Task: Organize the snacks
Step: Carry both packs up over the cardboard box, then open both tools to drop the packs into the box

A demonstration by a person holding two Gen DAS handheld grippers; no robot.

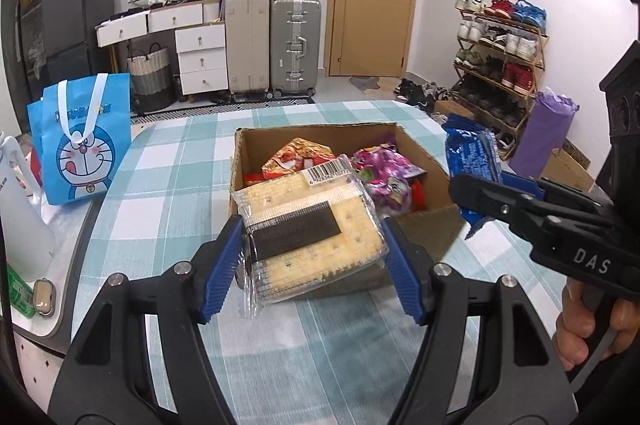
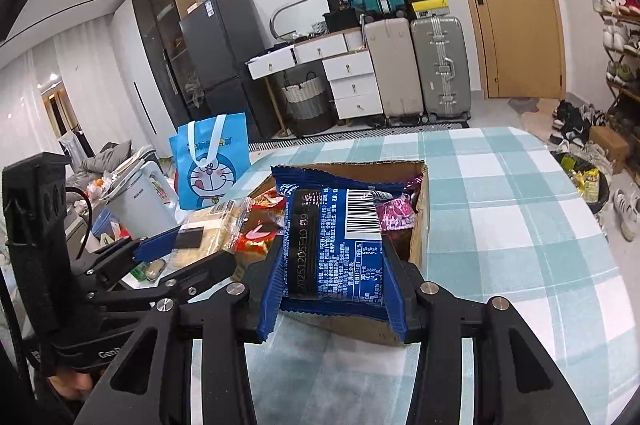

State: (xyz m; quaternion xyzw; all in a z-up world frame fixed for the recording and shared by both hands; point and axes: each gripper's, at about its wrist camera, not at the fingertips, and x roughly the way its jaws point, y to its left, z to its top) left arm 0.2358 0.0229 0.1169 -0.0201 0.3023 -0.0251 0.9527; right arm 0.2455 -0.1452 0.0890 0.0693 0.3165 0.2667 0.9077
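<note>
Your left tongs (image 1: 312, 245) are clamped on a clear pack of crackers (image 1: 308, 225), with the blue pads pressing its two sides; you hold it above the near edge of the open cardboard box (image 1: 320, 137), which stands on the checked tabletop (image 1: 168, 161); your right tongs (image 2: 332, 277) are clamped on a blue snack packet (image 2: 332, 237), its barcode side facing the camera, and it also hangs over the near wall of the same box; inside the box you can see a red and gold packet (image 1: 296, 157) and a purple packet (image 1: 384, 169); a blue cartoon bag (image 1: 82, 141) stands near the left edge of the tabletop, well apart from the box.
</note>
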